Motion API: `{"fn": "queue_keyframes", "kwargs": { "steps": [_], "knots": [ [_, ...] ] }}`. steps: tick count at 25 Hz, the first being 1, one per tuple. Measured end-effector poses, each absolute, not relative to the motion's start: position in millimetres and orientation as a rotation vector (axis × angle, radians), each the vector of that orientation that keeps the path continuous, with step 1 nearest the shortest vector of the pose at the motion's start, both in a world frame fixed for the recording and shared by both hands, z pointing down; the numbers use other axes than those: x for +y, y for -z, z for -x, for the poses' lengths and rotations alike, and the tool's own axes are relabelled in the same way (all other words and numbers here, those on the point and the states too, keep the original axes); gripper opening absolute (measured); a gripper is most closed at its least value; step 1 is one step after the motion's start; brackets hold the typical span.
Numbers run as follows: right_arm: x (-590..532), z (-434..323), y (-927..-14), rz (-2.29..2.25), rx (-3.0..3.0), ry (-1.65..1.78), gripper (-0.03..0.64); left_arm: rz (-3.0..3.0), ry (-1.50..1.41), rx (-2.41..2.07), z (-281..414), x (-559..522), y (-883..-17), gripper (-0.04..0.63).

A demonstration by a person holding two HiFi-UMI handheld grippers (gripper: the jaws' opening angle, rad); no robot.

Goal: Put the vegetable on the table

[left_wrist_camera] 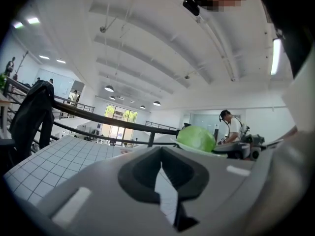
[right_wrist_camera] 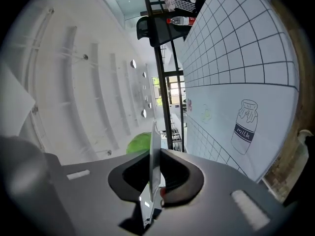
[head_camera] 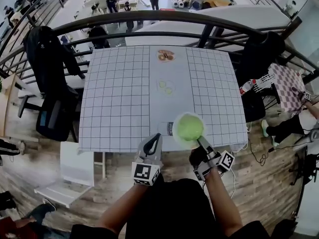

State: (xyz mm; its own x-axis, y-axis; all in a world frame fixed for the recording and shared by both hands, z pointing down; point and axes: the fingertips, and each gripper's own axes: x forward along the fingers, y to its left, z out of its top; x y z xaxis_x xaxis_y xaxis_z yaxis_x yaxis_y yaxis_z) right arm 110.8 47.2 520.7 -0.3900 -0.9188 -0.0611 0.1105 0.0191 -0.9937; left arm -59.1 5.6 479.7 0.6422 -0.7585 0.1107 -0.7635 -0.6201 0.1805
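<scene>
A round green vegetable lies on a white plate held over the near edge of the grid-cloth table. My right gripper is shut on the plate's near rim. In the right gripper view the rim runs as a thin white edge between the jaws of the right gripper, with the vegetable behind it. My left gripper points at the table's front edge just left of the plate, jaws together and empty. The left gripper view shows the left gripper low and the vegetable to its right.
Printed pictures mark the cloth: a milk bottle by the plate, pale vegetables mid-table, a brown item at the far edge. A jacket-draped chair stands left, a white stool near left, a railing behind, a bottle right.
</scene>
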Motion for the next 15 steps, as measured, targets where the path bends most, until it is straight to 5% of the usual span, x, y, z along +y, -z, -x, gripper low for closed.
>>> {"fn": "queue_keyframes", "kwargs": {
  "steps": [15],
  "knots": [
    [-18,-112,-525,0.906,1.469,1.496,0.032,-2.648,-0.035,-1.191,52,-62,-493,0.009]
  ]
}}
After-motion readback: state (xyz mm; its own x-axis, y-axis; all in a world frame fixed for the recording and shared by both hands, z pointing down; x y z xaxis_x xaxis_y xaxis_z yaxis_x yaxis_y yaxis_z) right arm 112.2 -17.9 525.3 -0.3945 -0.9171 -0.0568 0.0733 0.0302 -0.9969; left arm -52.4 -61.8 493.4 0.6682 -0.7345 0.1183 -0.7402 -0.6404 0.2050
